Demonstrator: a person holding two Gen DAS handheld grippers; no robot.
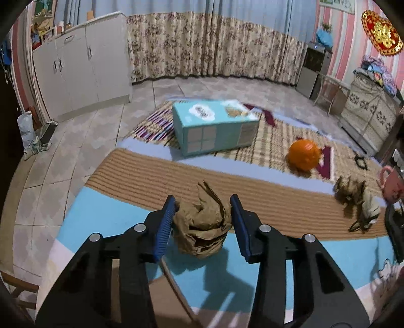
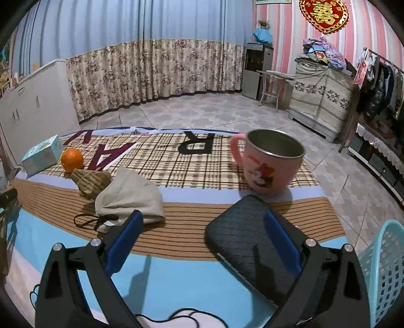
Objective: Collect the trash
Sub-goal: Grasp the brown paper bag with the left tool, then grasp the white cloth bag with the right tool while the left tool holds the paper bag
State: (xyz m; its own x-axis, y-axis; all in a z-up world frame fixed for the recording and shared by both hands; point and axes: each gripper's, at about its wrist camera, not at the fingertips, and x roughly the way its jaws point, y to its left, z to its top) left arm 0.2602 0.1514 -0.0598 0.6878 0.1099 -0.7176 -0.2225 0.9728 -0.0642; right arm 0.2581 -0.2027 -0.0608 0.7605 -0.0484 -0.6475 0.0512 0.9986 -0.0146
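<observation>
Floor point(image 2: 202, 111) is laid with pale patterned tiles; the far wall is covered by blue curtains point(image 2: 126, 22) above a floral lower band, and the right-hand wall point(image 2: 285, 32) carries pink and white stripes with a red and gold ornament point(image 2: 324, 14). A white cabinet point(image 1: 83, 63) stands along the left side. On the right stand a water dispenser point(image 2: 257, 70), a small stool point(image 2: 271, 88), a cloth-covered chest point(image 2: 320, 98) and a clothes rack point(image 2: 383, 83).
</observation>
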